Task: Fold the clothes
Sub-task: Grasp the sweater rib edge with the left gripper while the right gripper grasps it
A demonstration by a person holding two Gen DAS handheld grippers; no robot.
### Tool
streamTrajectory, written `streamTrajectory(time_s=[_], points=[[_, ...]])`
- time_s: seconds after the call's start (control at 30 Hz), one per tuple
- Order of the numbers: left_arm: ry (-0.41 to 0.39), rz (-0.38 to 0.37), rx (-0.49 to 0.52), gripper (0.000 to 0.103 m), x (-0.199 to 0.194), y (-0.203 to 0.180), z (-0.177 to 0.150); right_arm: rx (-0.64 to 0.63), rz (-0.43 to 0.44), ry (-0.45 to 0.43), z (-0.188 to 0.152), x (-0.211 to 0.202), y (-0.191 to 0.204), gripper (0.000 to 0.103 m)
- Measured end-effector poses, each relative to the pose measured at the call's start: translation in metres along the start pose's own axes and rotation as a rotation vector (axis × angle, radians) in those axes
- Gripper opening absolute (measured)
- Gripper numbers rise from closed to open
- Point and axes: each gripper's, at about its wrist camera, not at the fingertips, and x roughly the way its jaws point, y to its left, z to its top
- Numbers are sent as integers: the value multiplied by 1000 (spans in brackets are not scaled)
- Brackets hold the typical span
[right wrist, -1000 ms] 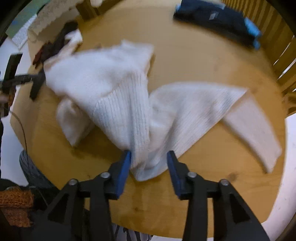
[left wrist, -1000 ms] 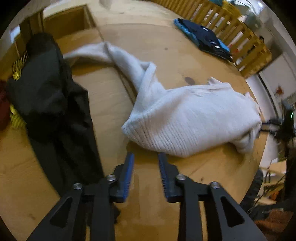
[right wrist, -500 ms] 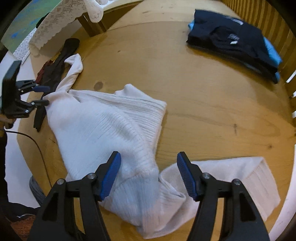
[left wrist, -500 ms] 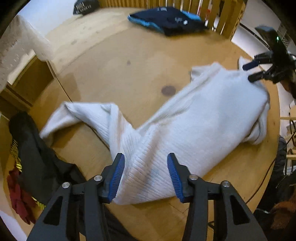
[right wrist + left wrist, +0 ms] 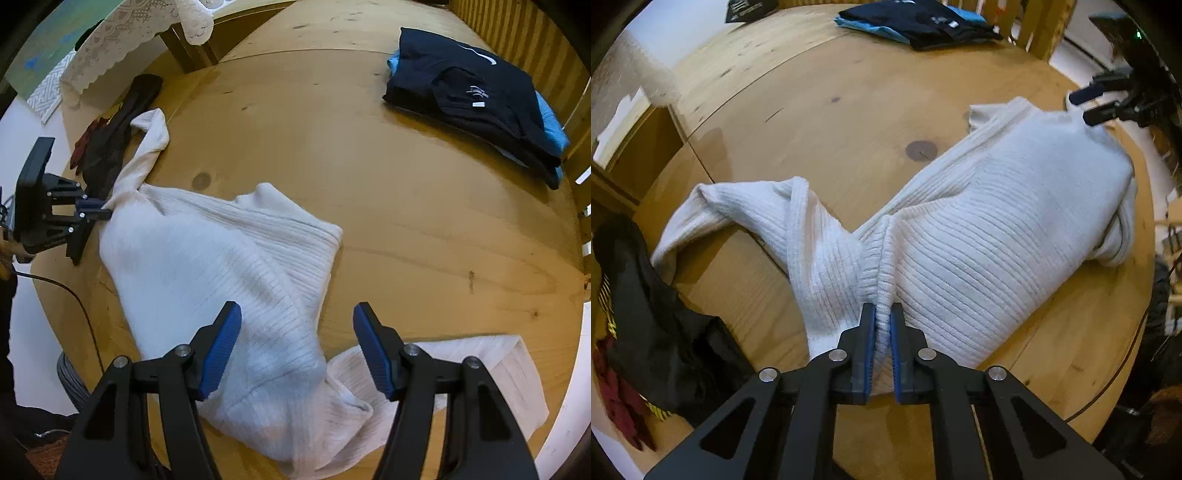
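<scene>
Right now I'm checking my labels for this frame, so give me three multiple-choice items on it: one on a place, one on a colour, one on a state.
1. Where is the folded dark stack?
A. far side of the table
B. under the sweater
C. on the floor

2. What colour is the sweater?
A. red
B. white
C. green

3. How is the left gripper?
A. open above bare wood
B. out of view
C. shut on the sweater

Key:
A: the folded dark stack lies at the far edge of the table.
B: the sweater is white ribbed knit.
C: the left gripper pinches a fold, while the right gripper is open.
</scene>
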Motion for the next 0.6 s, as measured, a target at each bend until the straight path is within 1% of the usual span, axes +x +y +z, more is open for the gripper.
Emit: streamTrajectory(time_s=[0.13, 0.3, 0.33, 0.37, 0.4, 0.43, 0.47, 0.53, 0.6], points=[[-14, -33, -39, 7, 1, 7, -6, -16, 2, 10, -4, 4, 8, 62], [-33, -35, -53, 6, 8, 8, -10, -36, 4, 24, -8, 9, 18, 62], [-38, -35, -54, 6, 9, 9, -10, -40, 4, 26, -9, 10, 19, 53], [-44, -35, -55, 6, 11, 9, -9, -44, 4, 29, -10, 11, 21, 33], [-56, -33, -60, 6, 11, 9, -11, -48, 5, 31, -11, 12, 23, 25], [-69, -37, -65, 6, 10, 7, -11, -58, -2, 19, -12, 8, 26, 21], [-82, -44, -69, 6, 9, 5, -11, -72, -15, -4, -13, 1, 30, 12], [-122, -75, -84, 6, 1, 1, -12, -101, -40, -51, -14, -14, 38, 11], [-173, -90, -106, 6, -9, 2, -14, -123, -62, -104, -15, -31, 46, 11]])
